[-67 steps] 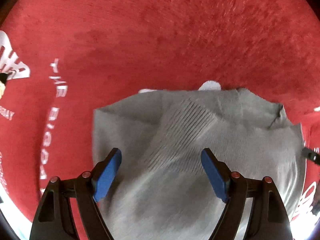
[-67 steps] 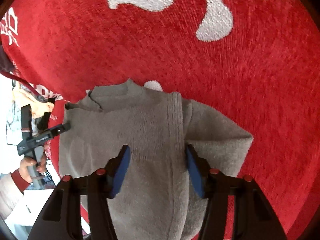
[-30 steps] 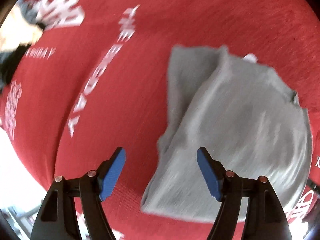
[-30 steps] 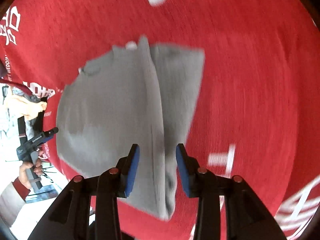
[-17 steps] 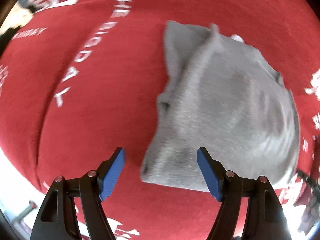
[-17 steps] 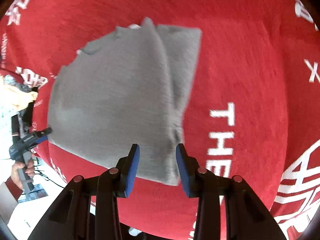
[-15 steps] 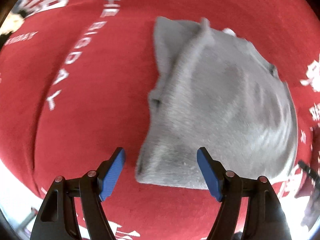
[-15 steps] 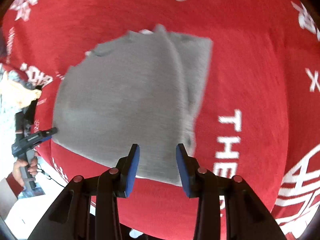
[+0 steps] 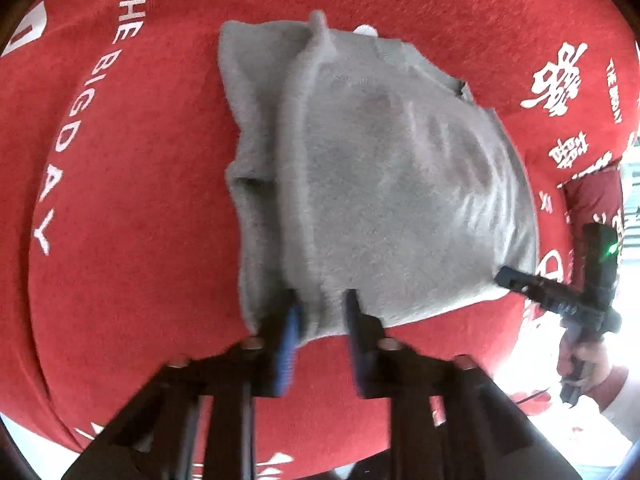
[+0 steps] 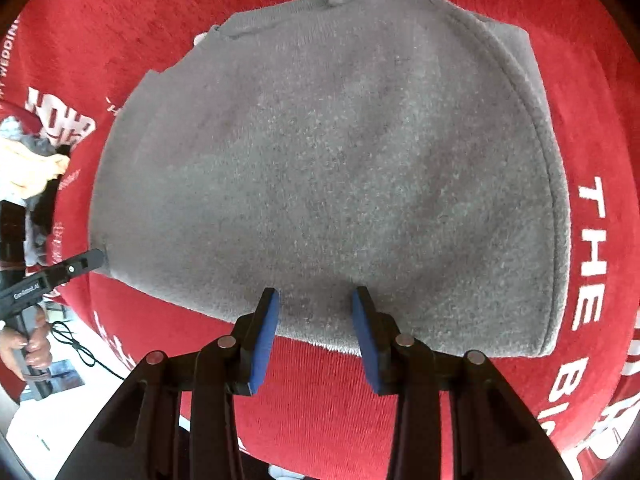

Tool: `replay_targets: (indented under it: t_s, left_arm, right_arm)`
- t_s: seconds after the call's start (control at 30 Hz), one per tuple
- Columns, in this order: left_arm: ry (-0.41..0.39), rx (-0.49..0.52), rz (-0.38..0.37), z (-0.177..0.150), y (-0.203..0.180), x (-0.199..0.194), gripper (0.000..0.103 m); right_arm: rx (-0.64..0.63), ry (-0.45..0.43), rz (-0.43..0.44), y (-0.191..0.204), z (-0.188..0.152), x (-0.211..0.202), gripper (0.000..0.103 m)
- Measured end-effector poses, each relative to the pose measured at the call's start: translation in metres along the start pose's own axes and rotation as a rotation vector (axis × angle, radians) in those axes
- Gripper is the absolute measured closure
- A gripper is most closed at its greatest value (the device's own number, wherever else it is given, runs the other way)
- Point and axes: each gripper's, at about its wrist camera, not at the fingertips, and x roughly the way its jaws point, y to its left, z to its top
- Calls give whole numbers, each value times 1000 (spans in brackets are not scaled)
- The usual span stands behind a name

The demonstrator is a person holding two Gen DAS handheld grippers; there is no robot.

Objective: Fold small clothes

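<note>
Here, seen from the left wrist, the left gripper [image 9: 320,312] has just been closing its fingers [image 9: 289,332], and they now pinch a raised ridge of cloth at the near edge of the grey sweater [image 9: 384,184]. The sweater lies folded on a red cloth [image 9: 140,208] printed with white lettering that covers the desk. It stretches away ahead of the fingers, with a narrower folded layer showing to their left and the neckline at the far end. A small white tag [image 9: 366,30] peeks out at that far edge. Off to the right of the fingers, the right gripper [image 9: 516,280] reaches in with its tip at the sweater's right corner, held by a hand [image 9: 588,364] in a pale sleeve.

Seen from the right wrist, the right gripper [image 10: 316,308] stands with its blue-padded fingers [image 10: 266,332] partly apart, one on either side of a stretch of the sweater's [image 10: 328,168] near hem. The pads sit over the cloth, but they do not press it together, and nothing is held. The sweater fills most of the space ahead of the fingers, flat on the red cloth [image 10: 328,392], with a seamed fold line curving down its right side. To the left of the fingers, the left gripper [image 10: 86,261] has its tip at the sweater's left corner, with a hand [image 10: 28,344] on its handle. A heap of pale and dark clothes [image 10: 36,168] lies farther to the left, at the edge of the desk.
</note>
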Motion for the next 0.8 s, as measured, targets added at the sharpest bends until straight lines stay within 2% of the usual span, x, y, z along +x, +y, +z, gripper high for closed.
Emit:
replay_targets:
  t_s: [0.03, 0.07, 0.1, 0.23, 0.33, 0.5, 0.6, 0.63, 0.67, 0.7, 0.73, 0.8]
  left_arm:
    - [0, 9, 18, 0, 5, 0, 86]
    - [1, 20, 40, -2, 14, -3, 94]
    - [5, 29, 64, -5, 20, -4, 96]
    - [-6, -2, 30, -11, 37, -6, 96]
    - [-27, -27, 20, -16, 40, -15, 96]
    - [-30, -102, 88, -19, 44, -24, 96]
    - [-25, -126, 97, -24, 45, -25, 95]
    - [-24, -131, 105, -24, 43, -23, 86]
    - [-27, -134, 115, -23, 40, -22, 68]
    - [-37, -140, 137, -24, 37, -22, 17]
    - [-64, -153, 176, -25, 35, -24, 0]
    - [-81, -152, 174, -27, 35, -28, 0]
  right_arm:
    - [-3, 7, -9, 1, 0, 0, 62]
    - [-10, 18, -22, 4, 2, 2, 62]
    - [-16, 24, -32, 6, 4, 3, 61]
    - [-42, 40, -68, 15, 7, 7, 59]
    - [-59, 44, -89, 23, 7, 10, 52]
    - [-83, 54, -114, 36, 10, 18, 40]
    - [-90, 58, -125, 46, 13, 23, 38]
    - [-92, 59, -127, 46, 12, 23, 38]
    - [-93, 61, -128, 47, 13, 23, 38]
    - [-93, 61, -128, 48, 13, 24, 38]
    - [-93, 61, -126, 49, 14, 25, 38]
    - [-92, 61, -123, 47, 14, 24, 37]
